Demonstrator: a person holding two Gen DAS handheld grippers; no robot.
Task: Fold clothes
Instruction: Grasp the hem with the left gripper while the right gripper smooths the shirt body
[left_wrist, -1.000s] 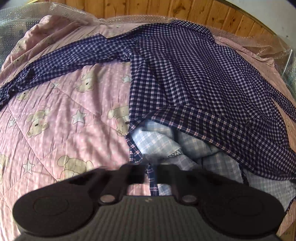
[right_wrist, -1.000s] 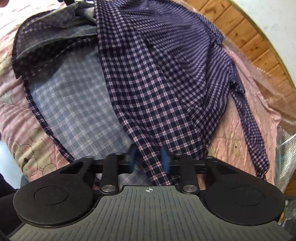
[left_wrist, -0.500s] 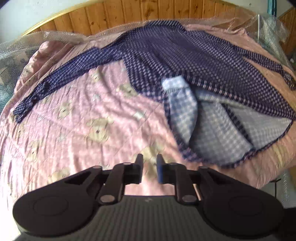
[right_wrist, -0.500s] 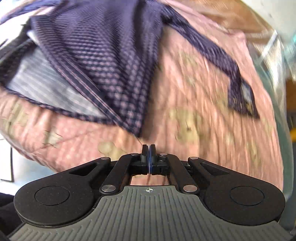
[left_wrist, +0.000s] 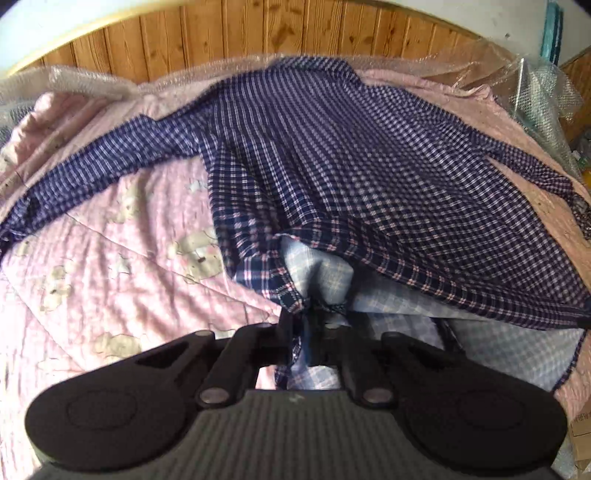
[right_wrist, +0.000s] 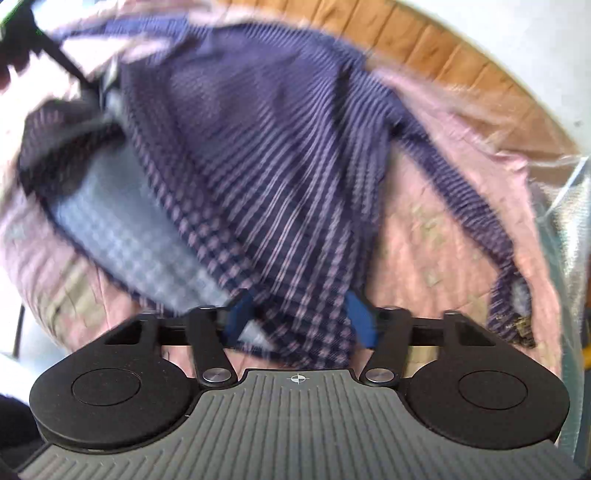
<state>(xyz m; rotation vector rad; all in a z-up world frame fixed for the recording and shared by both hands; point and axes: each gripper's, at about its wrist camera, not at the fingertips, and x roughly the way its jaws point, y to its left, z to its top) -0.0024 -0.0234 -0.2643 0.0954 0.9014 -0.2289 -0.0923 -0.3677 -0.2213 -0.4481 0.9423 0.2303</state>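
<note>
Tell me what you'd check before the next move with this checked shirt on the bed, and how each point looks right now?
1. Left gripper has hold of the shirt hem: ok, the cloth is pinched between closed fingers.
2. Right gripper has hold of the hem: not ok, its blue fingers stand apart with cloth lying between them.
3. Right view sharp enough to judge the grip point: not ok, it is blurred by motion.
4. Both sleeves spread out on the pink quilt: ok, one lies out to each side.
5. Shirt body flat: not ok, the near hem is lifted, showing the pale inside.
6. Buttons fastened: cannot tell.
</note>
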